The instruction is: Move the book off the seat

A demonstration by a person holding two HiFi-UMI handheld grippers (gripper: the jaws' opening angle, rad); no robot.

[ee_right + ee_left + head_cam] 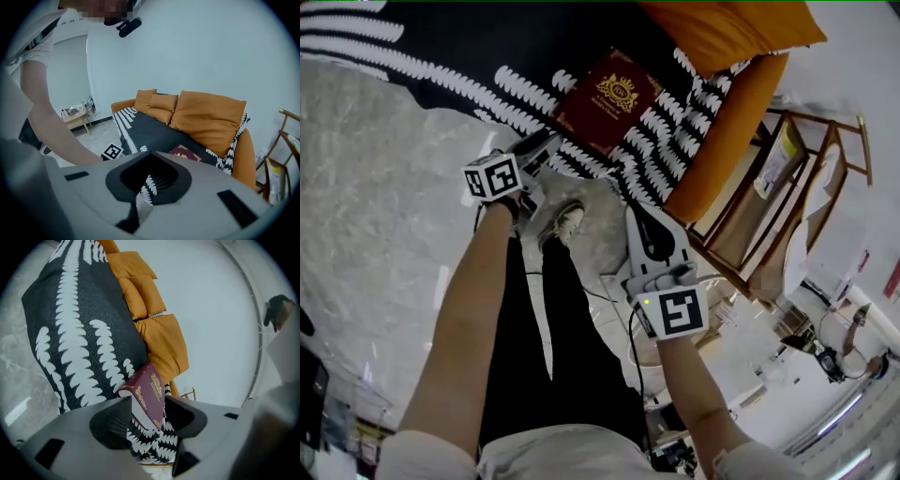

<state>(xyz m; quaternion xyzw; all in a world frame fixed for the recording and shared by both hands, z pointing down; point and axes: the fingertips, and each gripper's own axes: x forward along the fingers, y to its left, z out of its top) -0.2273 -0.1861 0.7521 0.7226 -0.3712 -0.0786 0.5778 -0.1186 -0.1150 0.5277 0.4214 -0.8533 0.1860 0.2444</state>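
**Hovering at the sofa (727,141), both grippers short of the book (605,98)**

The book, maroon with a gold crest on its cover, lies flat and face up on the sofa's seat. It rests on the black throw (478,42) with white leaf print that covers the seat, towards the end with the orange arm. It sits just in front of the big orange cushion (208,117).

The left gripper (542,146) is at the sofa's front edge, just beside the book's near corner. In the left gripper view its fingers (112,420) stand spread. The book (149,394) lines up in the gap between them (spine side to the left, page edge showing), with the throw (79,333) below it. The pads do not press on it, and the head view shows a small gap between the tips and the corner.

The right gripper (639,214) is off the sofa, near its front corner and farther from the book than the left one. In its own view the right gripper (146,155) has its fingertips pressed together with nothing pinched. Beyond them lie the throw (145,126) and the book (185,152).

A wooden frame (787,187) stands just beside the sofa's arm. Marble floor (375,234) runs along the sofa's front.
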